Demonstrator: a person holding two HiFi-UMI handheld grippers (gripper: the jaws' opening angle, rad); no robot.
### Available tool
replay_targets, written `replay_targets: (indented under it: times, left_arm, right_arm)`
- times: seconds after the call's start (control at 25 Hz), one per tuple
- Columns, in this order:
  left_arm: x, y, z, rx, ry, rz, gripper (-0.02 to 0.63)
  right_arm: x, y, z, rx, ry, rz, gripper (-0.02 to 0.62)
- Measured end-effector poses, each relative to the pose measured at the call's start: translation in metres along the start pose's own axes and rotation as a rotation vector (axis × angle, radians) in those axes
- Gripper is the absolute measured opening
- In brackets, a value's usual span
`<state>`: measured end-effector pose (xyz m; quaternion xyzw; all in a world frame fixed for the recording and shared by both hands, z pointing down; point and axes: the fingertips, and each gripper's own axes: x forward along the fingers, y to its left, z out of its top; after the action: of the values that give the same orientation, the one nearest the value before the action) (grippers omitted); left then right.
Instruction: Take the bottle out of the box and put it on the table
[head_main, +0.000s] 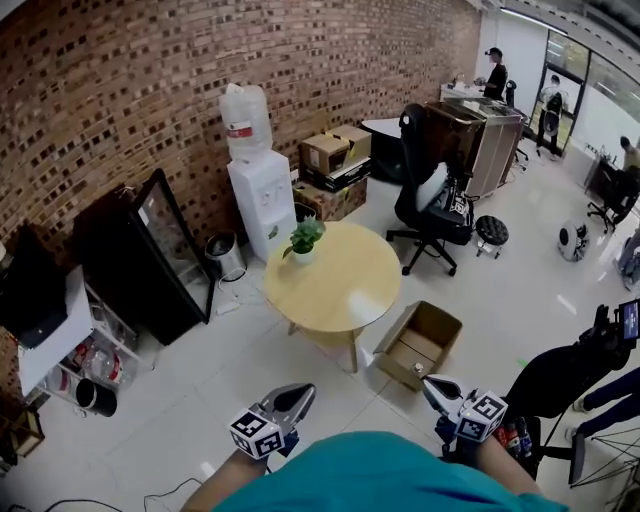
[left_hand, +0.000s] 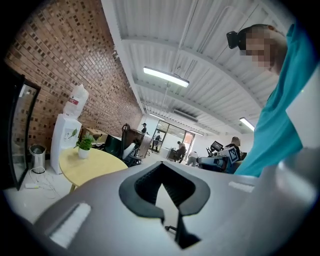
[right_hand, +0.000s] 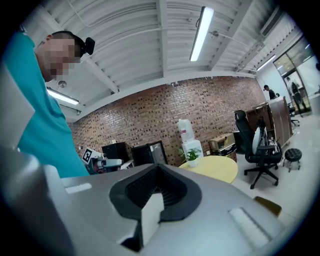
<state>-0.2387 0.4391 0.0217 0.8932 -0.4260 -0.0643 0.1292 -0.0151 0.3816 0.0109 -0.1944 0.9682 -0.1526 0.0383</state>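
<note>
Left gripper (head_main: 303, 392), right gripper (head_main: 430, 384) closed, seemingly empty

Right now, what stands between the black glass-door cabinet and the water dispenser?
A small metal bin stands on the floor between the cabinet and the water dispenser; the head view shows it best.

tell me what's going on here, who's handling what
A person in a teal shirt holds the left gripper and the right gripper, both with jaws together and nothing between them. Ahead, an open cardboard box sits on the floor beside a round table with a potted plant. Something small lies in the box, too small to identify. Nothing has been picked up yet.
</note>
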Motion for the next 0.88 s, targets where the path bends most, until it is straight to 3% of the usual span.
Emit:
replay_targets:
  times: [0.16,0.32,0.52,0.72,0.88]
  left_arm:
    - [0.025,0.077,-0.028,-0.03,0.012,-0.04,0.0]
    - [0.072,0.119,-0.042,-0.048,0.024,-0.07,0.0]
    - [0.158,0.126,-0.046,-0.002,0.052,-0.099,0.0]
    - [0.246,0.124,-0.054,-0.018,0.059,-0.048,0.0]
    - [0.327,0.122,-0.056,-0.005,0.103,-0.043,0.0]
  right_arm:
    - [0.055,-0.044,-0.032,-0.011,0.018,-0.015,0.002]
    - [0.079,-0.095,-0.042,-0.002,0.022,-0.03,0.002]
    - [0.066,-0.176,-0.027,0.01,-0.034,-0.035,0.002]
    - [0.044,-0.259,-0.022,0.042,-0.057,0.011,0.003]
    - [0.036,-0.338,0.004,0.011,-0.049,0.039,0.002]
